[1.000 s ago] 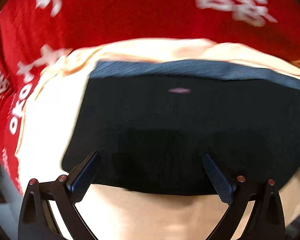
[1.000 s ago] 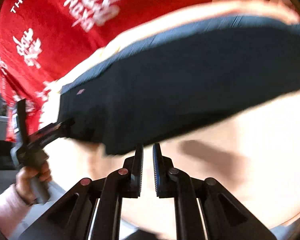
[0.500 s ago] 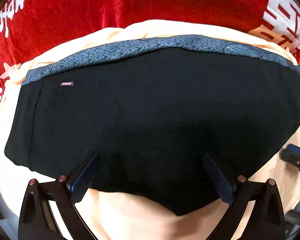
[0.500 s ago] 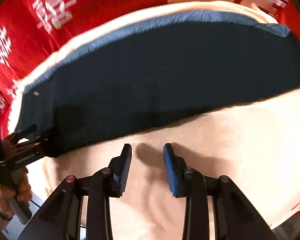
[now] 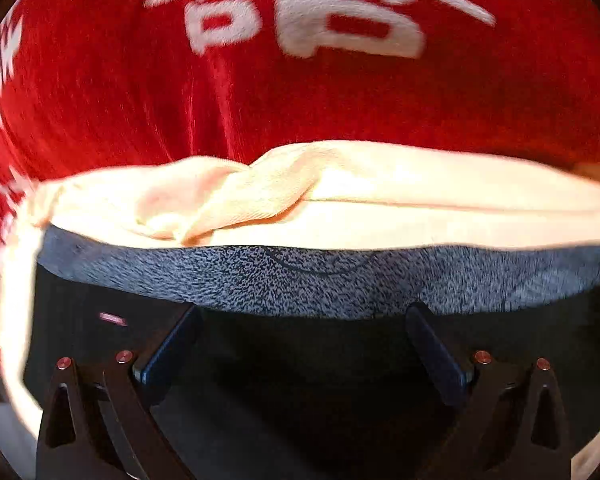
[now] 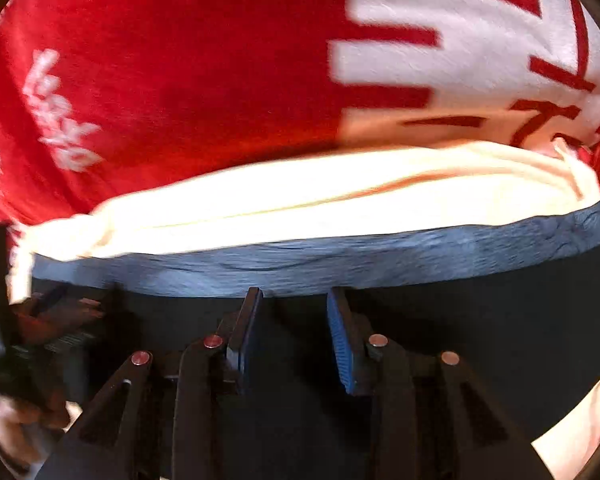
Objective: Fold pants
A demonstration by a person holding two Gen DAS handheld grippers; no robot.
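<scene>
The black pants (image 5: 300, 360) lie flat on a cream cloth (image 5: 380, 216), with their grey speckled waistband (image 5: 300, 280) at the far side. My left gripper (image 5: 302, 312) is wide open and empty, its fingertips over the black fabric just short of the waistband. My right gripper (image 6: 294, 294) is open with a narrower gap and empty, low over the same pants (image 6: 460, 340) next to the waistband (image 6: 340, 260). The left gripper (image 6: 48, 304) shows at the left edge of the right wrist view, over the pants' left end.
A red blanket with white lettering (image 5: 300, 80) covers the surface beyond the cream cloth (image 6: 300, 208). The cloth's far edge is rumpled into a fold (image 5: 220, 200). The person's hand (image 6: 16, 412) is at the lower left.
Both grippers have moved forward over the pants to the waistband. The right gripper has opened from nearly shut. The left stayed wide open.
</scene>
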